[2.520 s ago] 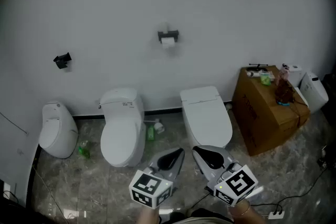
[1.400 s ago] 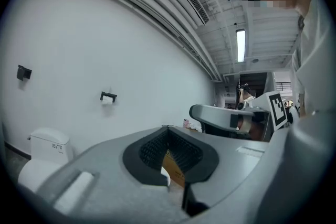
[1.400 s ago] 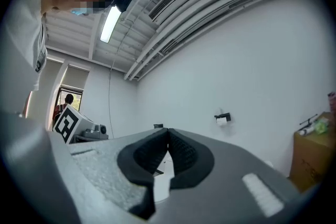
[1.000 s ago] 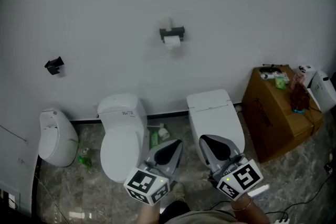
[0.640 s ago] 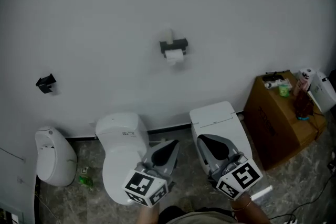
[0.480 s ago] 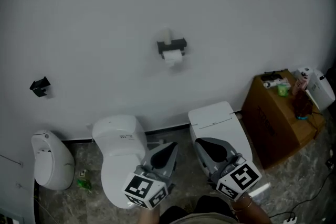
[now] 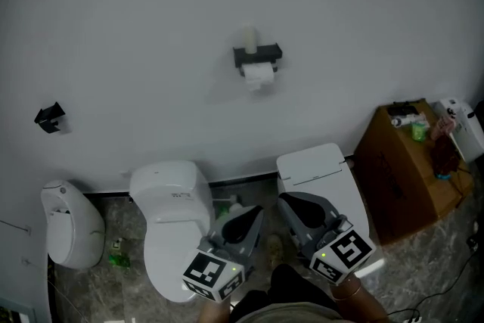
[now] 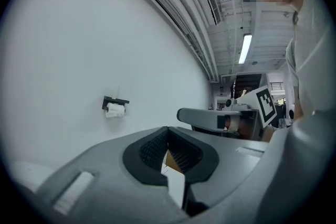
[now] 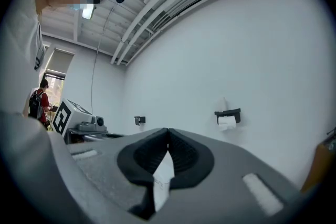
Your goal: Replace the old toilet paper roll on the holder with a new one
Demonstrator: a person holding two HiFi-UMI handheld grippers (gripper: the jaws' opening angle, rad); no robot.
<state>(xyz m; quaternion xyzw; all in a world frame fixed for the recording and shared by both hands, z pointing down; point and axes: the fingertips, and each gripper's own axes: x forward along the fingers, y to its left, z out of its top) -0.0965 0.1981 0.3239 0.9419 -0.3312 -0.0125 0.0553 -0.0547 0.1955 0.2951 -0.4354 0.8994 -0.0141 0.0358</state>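
A white toilet paper roll (image 7: 259,74) is pictured hung, tail down, beneath a black holder (image 7: 257,54) fixed to the pale wall (image 7: 151,26).

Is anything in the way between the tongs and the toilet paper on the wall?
Nothing visible hangs between the left tongs or right tongs and the old roll on its holder. A round toilet and a square toilet stand against the wall below it, though, so reaching may mean leaning over them.
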